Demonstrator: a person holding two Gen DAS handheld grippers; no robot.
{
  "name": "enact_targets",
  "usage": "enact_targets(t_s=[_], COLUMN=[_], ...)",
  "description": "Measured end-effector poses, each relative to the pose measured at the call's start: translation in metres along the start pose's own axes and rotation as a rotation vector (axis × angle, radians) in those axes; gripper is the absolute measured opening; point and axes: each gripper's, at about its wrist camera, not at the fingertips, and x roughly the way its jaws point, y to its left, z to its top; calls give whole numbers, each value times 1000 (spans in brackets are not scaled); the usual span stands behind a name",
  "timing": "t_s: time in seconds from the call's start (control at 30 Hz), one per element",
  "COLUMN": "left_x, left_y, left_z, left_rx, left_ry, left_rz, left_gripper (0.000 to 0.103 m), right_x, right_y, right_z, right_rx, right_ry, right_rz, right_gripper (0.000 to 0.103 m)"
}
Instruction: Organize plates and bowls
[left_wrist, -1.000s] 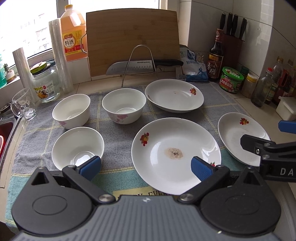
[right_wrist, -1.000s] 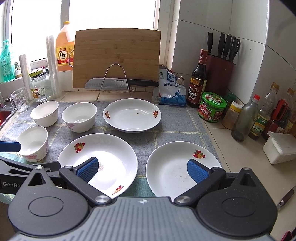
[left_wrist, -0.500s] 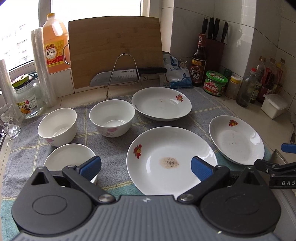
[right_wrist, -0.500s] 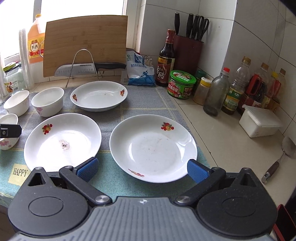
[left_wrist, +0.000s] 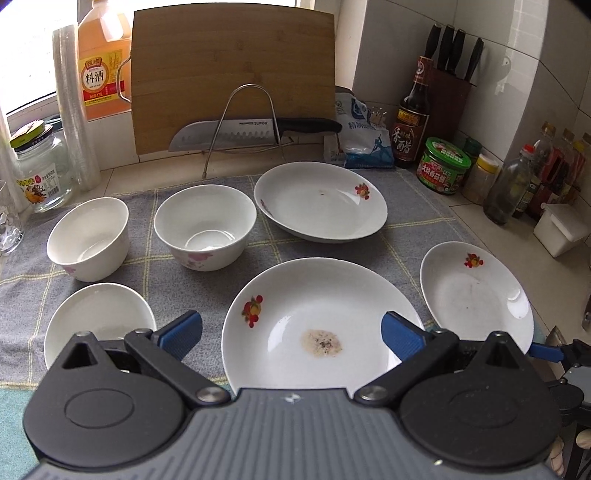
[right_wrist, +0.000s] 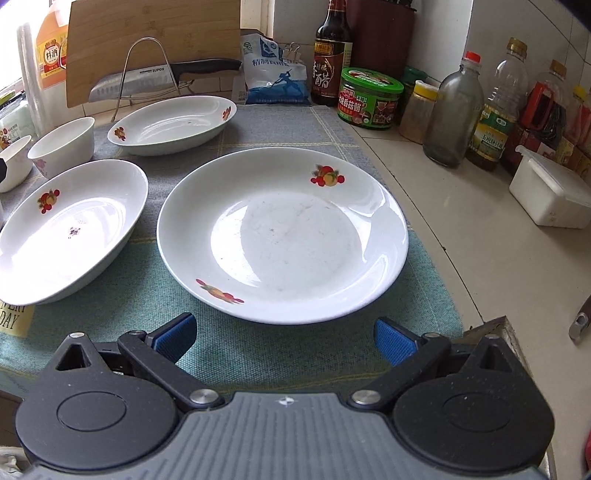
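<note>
White dishes lie on a grey-green cloth (left_wrist: 266, 243). In the left wrist view a stained plate (left_wrist: 317, 325) sits under my open left gripper (left_wrist: 291, 332), with a deep plate (left_wrist: 321, 203) behind it and a smaller plate (left_wrist: 476, 291) to the right. Three bowls stand to the left: a near one (left_wrist: 99, 317), a far left one (left_wrist: 88, 236) and a middle one (left_wrist: 205, 225). In the right wrist view my open right gripper (right_wrist: 282, 338) hovers low at the near rim of the smaller plate (right_wrist: 282, 232), empty. The stained plate (right_wrist: 70, 229) lies left of it.
A cutting board (left_wrist: 232, 74), a knife on a wire rack (left_wrist: 255, 131), an oil jug (left_wrist: 103, 66) and a glass jar (left_wrist: 40, 170) line the back. Sauce bottles (right_wrist: 454, 114), a green tub (right_wrist: 369, 98) and a white box (right_wrist: 550, 195) crowd the right counter.
My right gripper has dropped and moved right, closing on the near edge of the smaller plate. The left gripper shifted right and slightly forward over the stained plate. Both stay open.
</note>
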Motion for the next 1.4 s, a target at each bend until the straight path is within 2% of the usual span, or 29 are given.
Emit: enact_targets(t_s=[0.17,0.33,0.53,0.7,0.9,1.0,1.13,1.2,1.4], left_x=[12,28,48,73,113,135,157,165,177], left_y=[-18,-42,-74,-105,-143,-159,-171,-174,-176], left_z=[16,30,47,61,71,71,71,71,77], left_rx=[15,88,200,309,443,519,586,604,641], left_ry=[-4,-7,5,34,120,184,251,287,338], left_rz=[-84,-127,-203,-265,-352,-377,-394,-402,-428], left_gripper=[102,102,102,102,101,95,79,74,69], right_x=[15,18,17,18,21,21,22,22,23], right_y=[-13,-19,-25,-29,-32,-34,-36,-36,-36], right_z=[4,4,-7,-8,-8,-6,-5,-4,-2], right_rx=[-22,-56,-84,-102,-137,-151,-160,-164,-172], right_ry=[1,-21,-108,-136,-150,-147,-137,-132,-116], right_rz=[29,82,119,143,177,191,202,205,211], right_gripper=[103,103,103,103,103,103,103,103,103])
